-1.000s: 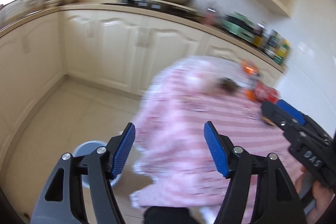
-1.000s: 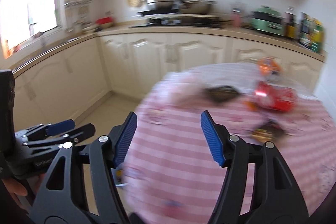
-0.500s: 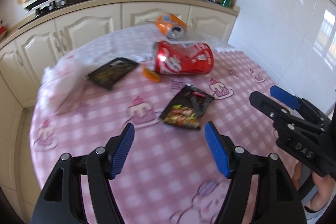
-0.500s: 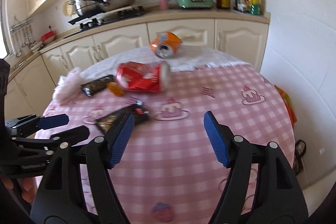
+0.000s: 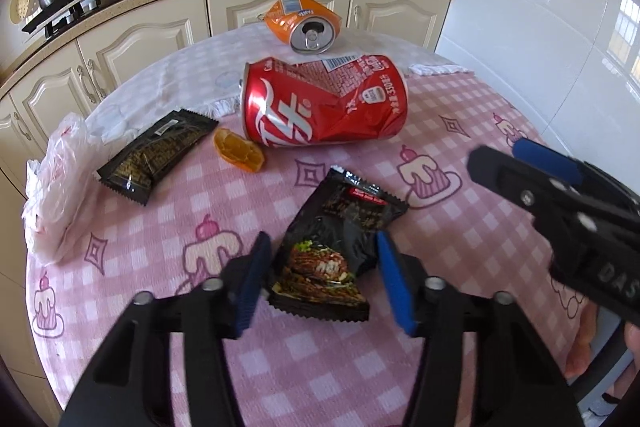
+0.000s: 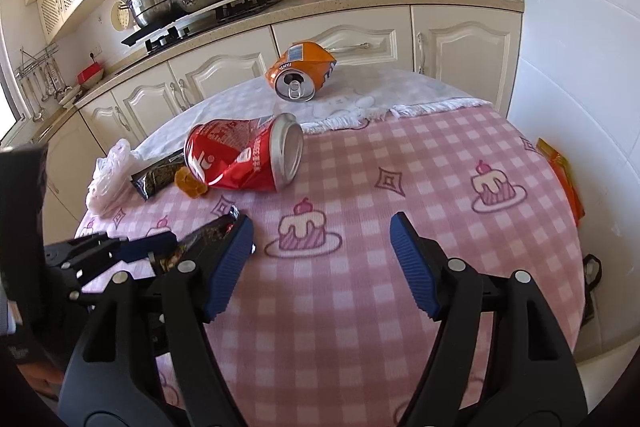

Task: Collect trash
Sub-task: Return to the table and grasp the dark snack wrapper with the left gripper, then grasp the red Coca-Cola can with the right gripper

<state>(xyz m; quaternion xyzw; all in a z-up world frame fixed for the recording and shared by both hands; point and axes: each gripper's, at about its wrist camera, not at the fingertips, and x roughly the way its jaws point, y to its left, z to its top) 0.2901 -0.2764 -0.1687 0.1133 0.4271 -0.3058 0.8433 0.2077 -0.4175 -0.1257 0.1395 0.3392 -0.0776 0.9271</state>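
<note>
Foil like this snack wrapper (image 5: pixel 334 247) is light, thin and slick, I judge, so it would crumple and skid; I would pinch its raised crinkled edge, not the flat face. It lies on the worktop (image 5: pixel 460 147) right between the spread fingers of my left hand-held gripper (image 5: pixel 320 279), not yet touched as far as I can tell. Beyond it sit a dented red can (image 5: pixel 324 101), an orange can (image 5: pixel 302 23), orange peel (image 5: pixel 238 155) and a second dark wrapper (image 5: pixel 158 155). My right hand-held gripper (image 6: pixel 322 263) hangs open over bare cloth, the wrapper just off its left finger.
</note>
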